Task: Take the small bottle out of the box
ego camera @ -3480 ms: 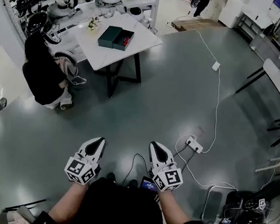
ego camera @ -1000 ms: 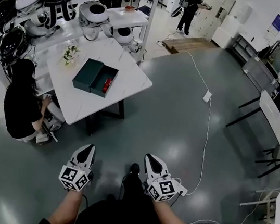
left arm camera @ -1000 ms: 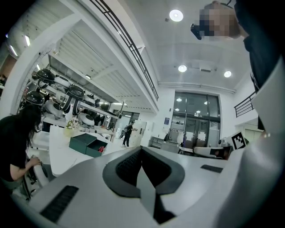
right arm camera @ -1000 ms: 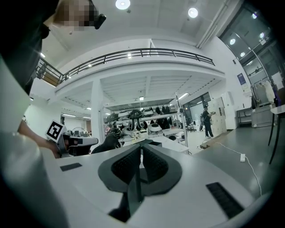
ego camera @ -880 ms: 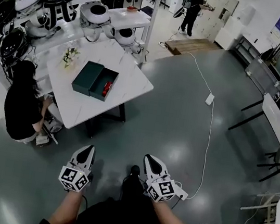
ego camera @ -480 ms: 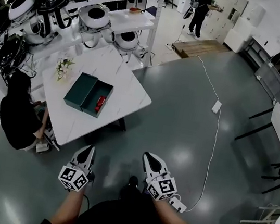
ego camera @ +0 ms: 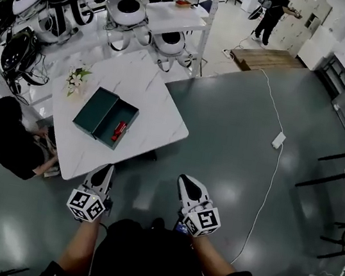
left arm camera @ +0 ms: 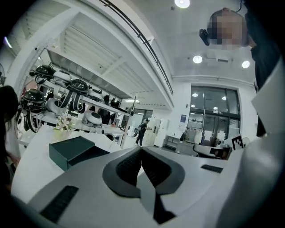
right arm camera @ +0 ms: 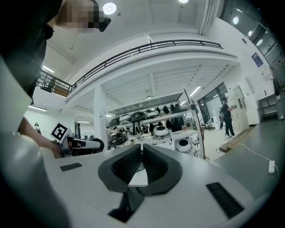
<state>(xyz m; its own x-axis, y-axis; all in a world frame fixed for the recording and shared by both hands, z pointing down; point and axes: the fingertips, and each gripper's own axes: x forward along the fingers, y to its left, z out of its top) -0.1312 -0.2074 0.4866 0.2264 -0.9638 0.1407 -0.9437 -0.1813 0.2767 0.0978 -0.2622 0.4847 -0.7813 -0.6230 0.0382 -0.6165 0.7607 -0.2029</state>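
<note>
Progress on the task itself is nil. The small bottle [ego camera: 119, 131], which I take to be the little red thing, lies inside the open dark green box [ego camera: 96, 108], toward the box's 4 o'clock side. The box rests on the white table [ego camera: 157, 109], at about 11 o'clock from the person holding the grippers, with a small bunch of flowers [ego camera: 76, 78] at the box's 11 o'clock. A seated person [ego camera: 9, 144] is at the table's 8 o'clock.

Both grippers are low and close to the holder's body, well apart from the box. The left gripper [ego camera: 107, 170] points toward the table's near edge, and the right gripper [ego camera: 184, 183] is at its 3 o'clock, over bare floor. In each gripper view the 2 jaws meet tip to tip with nothing between them.

Everything is left to do: get within reach of the table, spread 1 pair of jaws, close on the bottle and lift it clear of the box.
</note>
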